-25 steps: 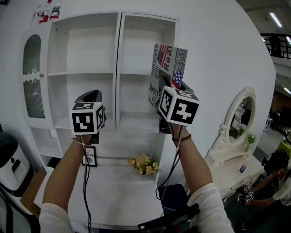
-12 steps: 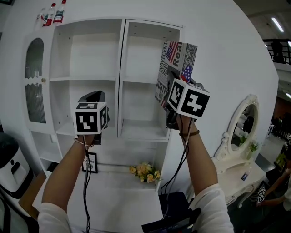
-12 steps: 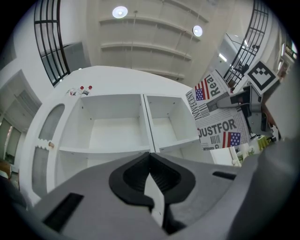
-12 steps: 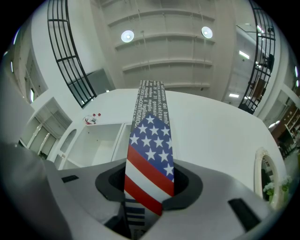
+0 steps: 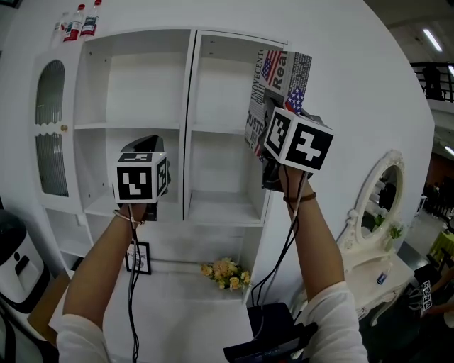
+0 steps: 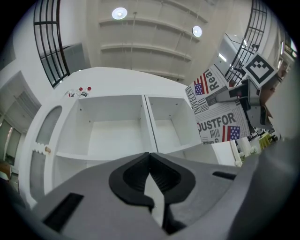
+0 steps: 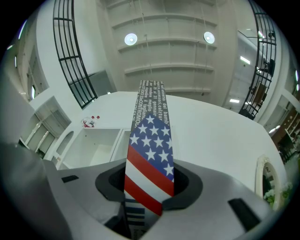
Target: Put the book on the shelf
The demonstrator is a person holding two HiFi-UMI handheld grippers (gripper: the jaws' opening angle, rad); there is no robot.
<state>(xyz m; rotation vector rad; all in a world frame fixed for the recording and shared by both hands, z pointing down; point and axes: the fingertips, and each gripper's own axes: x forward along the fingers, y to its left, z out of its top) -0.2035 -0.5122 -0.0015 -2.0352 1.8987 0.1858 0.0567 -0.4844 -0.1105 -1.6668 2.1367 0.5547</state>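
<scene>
Book (image 5: 275, 84): a volume with a newsprint-and-flag cover. It is held upright and raised before the right edge of the shelf unit, level with the upper right compartment. It is inside no compartment, and from the left gripper view it stands clear of the unit.

Right hand-held gripper (image 7: 149, 177): pinches the lower end of the book. The flag-printed edge stands up between the two jaws and the pads close on either side of it.

Left hand-held gripper (image 6: 150, 160): jaws pressed together at the tips with nothing between them. It is held up before the left column and takes no part in the carry.

Shelf unit (image 5: 188, 120): white, with two open columns split by a vertical divider. Every open compartment in view is bare. An arched door closes the far left section.

Upper right compartment (image 5: 221, 81): the nearest free space to the book and, by judgement, the likely place for it.

Bottles (image 5: 79, 20): a small group on top of the unit, at the left.

Lower surface (image 5: 177, 298): carries a bunch of flowers (image 5: 225, 273) and a small framed picture (image 5: 139, 257).

Progress: the book is grasped and lifted to shelf height. Carrying it into a compartment, setting it on the board and letting go are not yet done.
</scene>
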